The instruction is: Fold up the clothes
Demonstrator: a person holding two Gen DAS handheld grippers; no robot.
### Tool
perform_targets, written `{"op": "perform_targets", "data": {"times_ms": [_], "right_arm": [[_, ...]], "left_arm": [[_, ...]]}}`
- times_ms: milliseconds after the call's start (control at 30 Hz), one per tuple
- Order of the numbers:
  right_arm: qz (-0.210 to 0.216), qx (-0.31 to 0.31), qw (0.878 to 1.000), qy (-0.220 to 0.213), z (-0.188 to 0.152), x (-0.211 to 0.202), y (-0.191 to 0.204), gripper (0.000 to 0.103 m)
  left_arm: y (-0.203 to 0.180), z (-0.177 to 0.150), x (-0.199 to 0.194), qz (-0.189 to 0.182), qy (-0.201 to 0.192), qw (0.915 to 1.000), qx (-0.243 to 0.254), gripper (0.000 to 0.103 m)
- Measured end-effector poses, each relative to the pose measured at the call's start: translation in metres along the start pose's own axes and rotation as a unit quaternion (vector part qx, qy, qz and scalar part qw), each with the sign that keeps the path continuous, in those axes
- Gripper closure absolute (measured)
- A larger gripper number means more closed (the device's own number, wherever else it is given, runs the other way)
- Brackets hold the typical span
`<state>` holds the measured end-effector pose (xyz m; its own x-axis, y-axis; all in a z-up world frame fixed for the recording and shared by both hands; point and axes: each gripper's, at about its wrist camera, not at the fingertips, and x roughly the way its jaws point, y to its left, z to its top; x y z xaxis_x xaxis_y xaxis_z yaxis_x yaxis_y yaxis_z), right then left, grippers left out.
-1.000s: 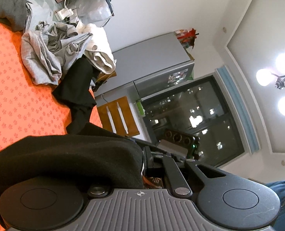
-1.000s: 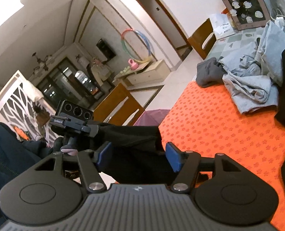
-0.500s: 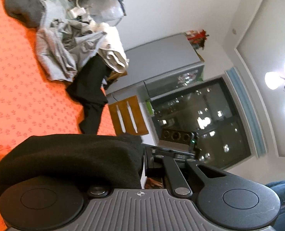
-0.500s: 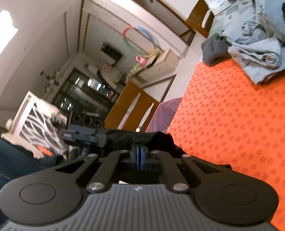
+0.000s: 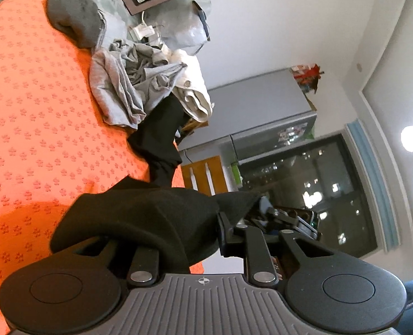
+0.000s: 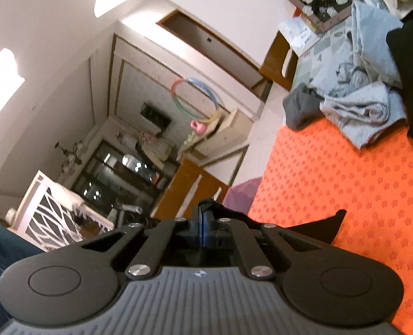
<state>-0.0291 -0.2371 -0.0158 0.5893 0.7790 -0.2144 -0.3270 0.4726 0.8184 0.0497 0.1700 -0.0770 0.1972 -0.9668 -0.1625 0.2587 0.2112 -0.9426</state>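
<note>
Orange mat (image 5: 33, 117) mostly free; clothes pile (image 5: 139, 83) blocks far end

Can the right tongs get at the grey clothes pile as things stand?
Probably not yet: the right tongs are shut on the black garment near the edge of the orange cloth. The grey pile lies beyond bare cloth, so nothing blocks the way.

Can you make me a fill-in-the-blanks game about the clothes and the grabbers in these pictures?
1. The cloth spread over the table is ____ with a small flower print.
2. The garment draped over the left gripper is ____.
3. The right gripper has its jaws ____ on a black garment.
4. The crumpled pile at the far end is mostly ____.

Missing words: orange; black; shut; grey
</note>
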Motion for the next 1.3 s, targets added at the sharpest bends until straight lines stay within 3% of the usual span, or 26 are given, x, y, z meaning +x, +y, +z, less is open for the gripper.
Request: {"op": "perform_targets", "data": {"times_ms": [267, 367, 600, 667, 767, 833, 1067, 1300], "right_arm": [[-0.01, 0.002, 0.999, -0.033, 0.006, -0.007, 0.006, 0.101], [-0.006, 0.008, 0.999, -0.048, 0.006, -0.01, 0.007, 0.101], [-0.002, 0.001, 0.997, -0.078, 0.012, -0.016, 0.018, 0.101], [-0.003, 0.001, 0.996, -0.084, 0.014, -0.018, 0.021, 0.101], [-0.006, 0.001, 0.995, -0.095, 0.015, -0.023, 0.023, 0.101], [-0.008, 0.004, 0.994, -0.105, 0.014, -0.028, 0.022, 0.101], [-0.029, 0.022, 0.991, -0.129, 0.011, -0.042, 0.009, 0.101], [-0.105, 0.029, 0.987, -0.119, 0.018, -0.028, -0.025, 0.101]], "left_arm": [[0.001, 0.005, -0.003, -0.007, 0.002, 1.0, -0.001, 0.079], [0.001, 0.004, 0.0, -0.003, 0.011, 0.9999, 0.004, 0.071], [0.006, 0.002, 0.015, 0.015, 0.03, 0.9994, 0.011, 0.067], [0.006, 0.002, 0.016, 0.02, 0.024, 0.9994, 0.017, 0.068], [0.001, 0.004, 0.014, 0.024, 0.012, 0.9989, 0.038, 0.091], [-0.004, 0.007, 0.012, 0.015, 0.007, 0.9991, 0.04, 0.094], [-0.02, 0.027, -0.003, -0.03, -0.006, 0.999, 0.032, 0.094], [-0.015, 0.067, 0.013, 0.031, -0.019, 0.9985, 0.04, 0.095]]}}
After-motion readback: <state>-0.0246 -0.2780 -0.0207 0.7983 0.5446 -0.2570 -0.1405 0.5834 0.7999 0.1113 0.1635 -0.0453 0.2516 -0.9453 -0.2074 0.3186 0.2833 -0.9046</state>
